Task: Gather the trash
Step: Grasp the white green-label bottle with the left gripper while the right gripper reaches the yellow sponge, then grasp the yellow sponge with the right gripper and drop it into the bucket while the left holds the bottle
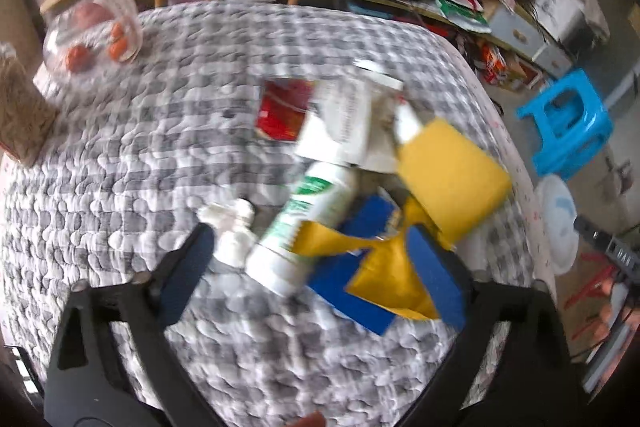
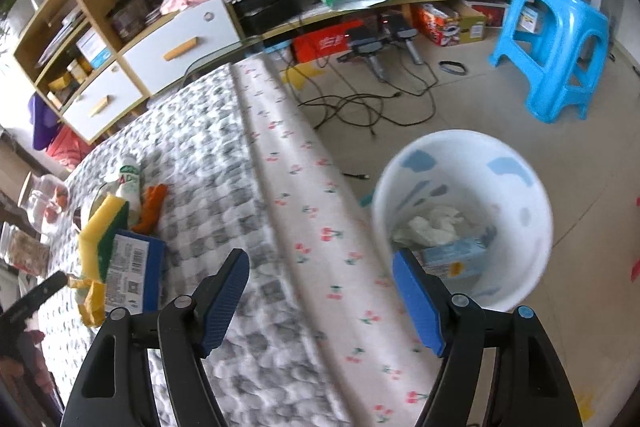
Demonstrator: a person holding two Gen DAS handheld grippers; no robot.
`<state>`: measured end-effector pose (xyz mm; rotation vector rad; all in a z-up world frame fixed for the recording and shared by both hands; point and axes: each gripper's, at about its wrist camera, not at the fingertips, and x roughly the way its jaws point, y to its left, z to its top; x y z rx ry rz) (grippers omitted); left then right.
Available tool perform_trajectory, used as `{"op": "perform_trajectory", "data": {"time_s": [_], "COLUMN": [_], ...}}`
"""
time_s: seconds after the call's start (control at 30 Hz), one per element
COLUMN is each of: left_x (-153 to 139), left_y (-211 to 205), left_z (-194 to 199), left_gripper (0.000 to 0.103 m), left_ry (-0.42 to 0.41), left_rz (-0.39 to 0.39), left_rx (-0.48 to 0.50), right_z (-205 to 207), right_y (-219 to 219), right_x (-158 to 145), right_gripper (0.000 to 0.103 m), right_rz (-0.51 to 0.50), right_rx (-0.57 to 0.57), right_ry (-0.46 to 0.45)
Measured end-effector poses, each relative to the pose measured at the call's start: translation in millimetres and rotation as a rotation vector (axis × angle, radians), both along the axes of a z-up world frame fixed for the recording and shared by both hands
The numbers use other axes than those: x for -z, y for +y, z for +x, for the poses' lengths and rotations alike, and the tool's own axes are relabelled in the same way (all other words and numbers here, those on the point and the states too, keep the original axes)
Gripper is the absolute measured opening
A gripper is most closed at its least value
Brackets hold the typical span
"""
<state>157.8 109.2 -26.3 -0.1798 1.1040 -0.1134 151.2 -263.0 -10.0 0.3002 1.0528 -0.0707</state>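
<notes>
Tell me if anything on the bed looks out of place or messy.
Yes. A heap of litter lies on the grey quilt: a white bottle tipped on its side, a torn yellow wrapper over a blue box, a yellow sponge tilted against them. The bin stands on the floor beside the bed.

Soft, even daylight, no hard shadows. Left view smears with motion blur, worst around the white bottle (image 1: 304,227). Right view is sharper, though the white bin (image 2: 464,219) blurs. Fisheye bends both edges, corners black.
</notes>
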Motion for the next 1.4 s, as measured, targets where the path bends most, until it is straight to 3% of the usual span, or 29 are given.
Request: {"op": "perform_trajectory", "data": {"time_s": [0.23,0.3,0.4,0.7,0.83,1.07,1.4], "left_x": [17.8,23.4,30.0,36.4,33.3,10.6,0.6], "left_y": [8.9,5.8,-2.1,-18.3,-12.1,22.8,44.6], "left_z": [25.4,31.2,36.1,30.2,22.8,10.5,-9.5], "left_gripper": [0.046,0.043,0.042,0.043,0.041,0.041,0.041], "left_ry": [0.051,0.070,0.097,0.138,0.134,0.082,0.065], "left_rz": [-0.057,-0.077,-0.091,-0.003,0.000,-0.080,-0.099], "left_rx": [0.049,0.072,0.109,0.191,0.149,0.049,0.010], "right_z": [10.8,12.9,14.9,19.0,22.3,25.8,35.8], "right_y": [38.9,47.6,56.6,90.5,111.7,176.9,233.0], "right_x": [5.5,7.2,8.6,3.9,-1.7,-21.9,6.5], "right_gripper": [0.076,0.076,0.076,0.076,0.076,0.076,0.076], "right_rz": [-0.012,-0.022,-0.031,-0.075,-0.081,-0.140,-0.289], "right_rx": [-0.052,-0.065,-0.076,-0.137,-0.194,-0.374,-0.511], "right_ry": [0.013,0.017,0.019,-0.004,0.002,-0.060,-0.100]}}
